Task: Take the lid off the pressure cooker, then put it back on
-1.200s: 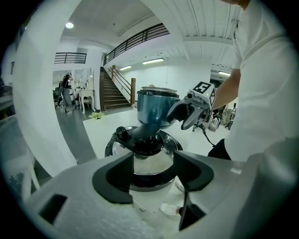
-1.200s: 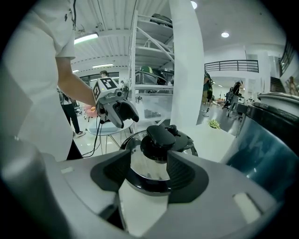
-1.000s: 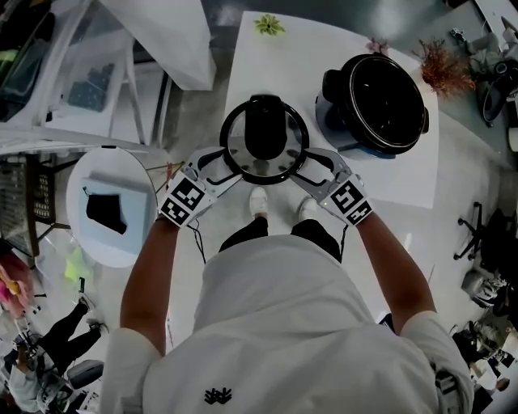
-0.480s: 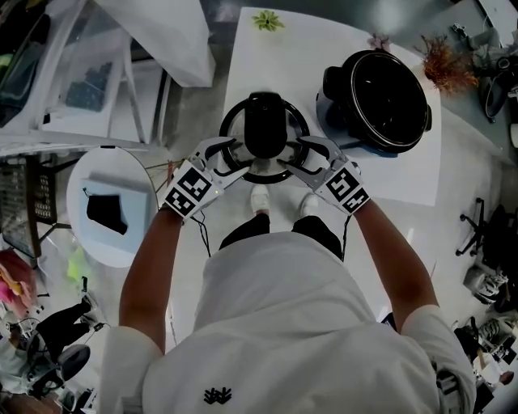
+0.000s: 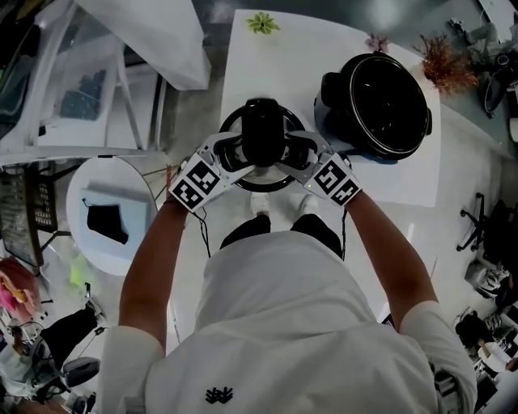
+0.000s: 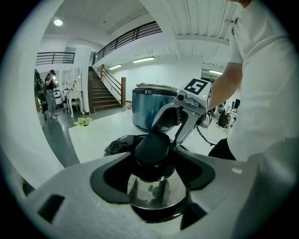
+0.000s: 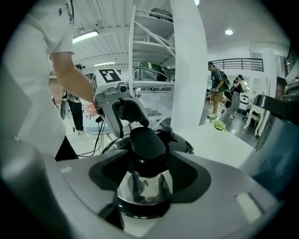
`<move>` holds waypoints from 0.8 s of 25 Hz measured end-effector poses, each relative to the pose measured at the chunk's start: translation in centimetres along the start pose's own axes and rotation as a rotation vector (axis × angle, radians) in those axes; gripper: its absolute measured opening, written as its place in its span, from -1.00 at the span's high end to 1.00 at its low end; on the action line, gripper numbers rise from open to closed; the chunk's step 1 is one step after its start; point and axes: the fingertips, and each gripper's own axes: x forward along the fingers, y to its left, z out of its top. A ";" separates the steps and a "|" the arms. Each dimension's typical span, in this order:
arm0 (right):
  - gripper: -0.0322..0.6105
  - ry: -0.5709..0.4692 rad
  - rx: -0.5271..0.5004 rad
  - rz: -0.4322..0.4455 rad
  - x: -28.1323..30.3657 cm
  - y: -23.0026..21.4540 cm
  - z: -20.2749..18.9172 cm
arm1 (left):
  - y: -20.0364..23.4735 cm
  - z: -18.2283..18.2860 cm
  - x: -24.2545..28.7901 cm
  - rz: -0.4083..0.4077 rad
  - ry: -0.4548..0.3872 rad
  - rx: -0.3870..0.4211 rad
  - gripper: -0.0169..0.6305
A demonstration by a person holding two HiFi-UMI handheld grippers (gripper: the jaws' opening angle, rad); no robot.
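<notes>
Grey plastic jaws on each tool are drawn narrow. The left gripper [image 5: 235,150] and the right gripper [image 5: 296,150] meet from opposite sides on the same thing, the black knob [image 5: 261,129] in the middle of the lid [image 5: 261,179]. In each gripper view the two jaws stand close on both sides of the knob, at its shiny neck, and they seem to touch it. So I judge that both tools are closed on the lid and neither is empty.

The lid is at the near edge of the white table [image 5: 275,61], toward its near-left corner, and it reaches a little past that edge. Whether it rests on the table or is already a little lifted, I cannot tell.

The pressure cooker [image 5: 421,95] stands on the right part of the table, close to the right edge and apart from the lid. Its mouth is open and dark inside. A small green plant [image 5: 265,23] lies at the far edge.

The first half of the task looks done, because the lid is off the pot. What is left is the second half: to carry the lid to the right, bring it level over the open mouth and set it down until it sits well.
</notes>
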 end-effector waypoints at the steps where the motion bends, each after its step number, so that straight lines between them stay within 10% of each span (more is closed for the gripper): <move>1: 0.02 0.000 0.000 0.005 0.2 -0.1 0.1 | 0.1 0.1 0.3 -0.007 0.001 0.002 0.03; 20: -0.01 0.039 -0.150 0.122 2.6 0.0 0.2 | -0.2 -0.4 3.7 -0.158 0.025 0.076 0.00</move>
